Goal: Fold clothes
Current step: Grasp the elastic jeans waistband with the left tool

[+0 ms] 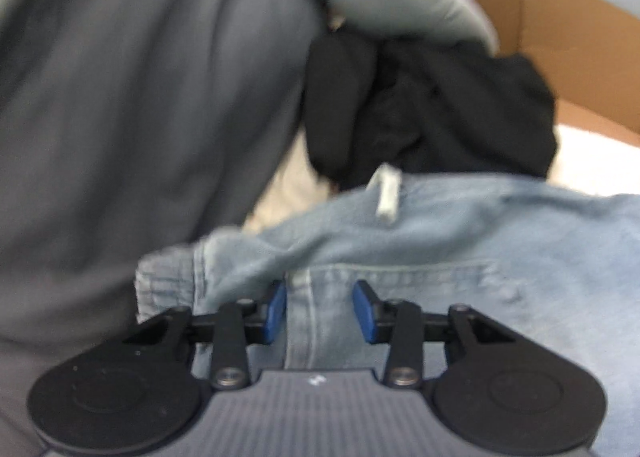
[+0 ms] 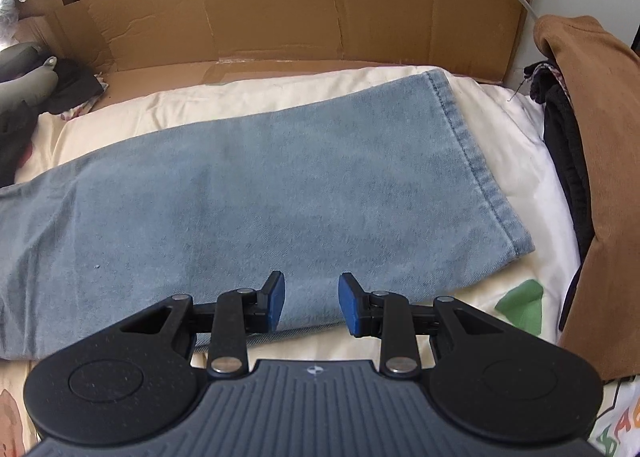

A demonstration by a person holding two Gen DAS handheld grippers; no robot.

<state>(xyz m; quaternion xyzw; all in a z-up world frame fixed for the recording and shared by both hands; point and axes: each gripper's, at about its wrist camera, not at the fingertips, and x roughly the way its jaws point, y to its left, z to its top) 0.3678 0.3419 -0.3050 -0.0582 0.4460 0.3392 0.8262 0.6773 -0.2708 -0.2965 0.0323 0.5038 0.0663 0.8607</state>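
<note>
Over the jeans (image 2: 248,185), both the left gripper (image 1: 319,311) and right gripper (image 2: 311,303) tilt downward, jaws spread, empty

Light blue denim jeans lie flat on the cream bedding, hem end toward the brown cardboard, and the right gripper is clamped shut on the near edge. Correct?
Not quite. In the right wrist view the right gripper is open, its blue pads apart above the light blue denim jeans, gripping nothing. The jeans do lie flat on the cream bedding, hem toward the brown cardboard.
</note>
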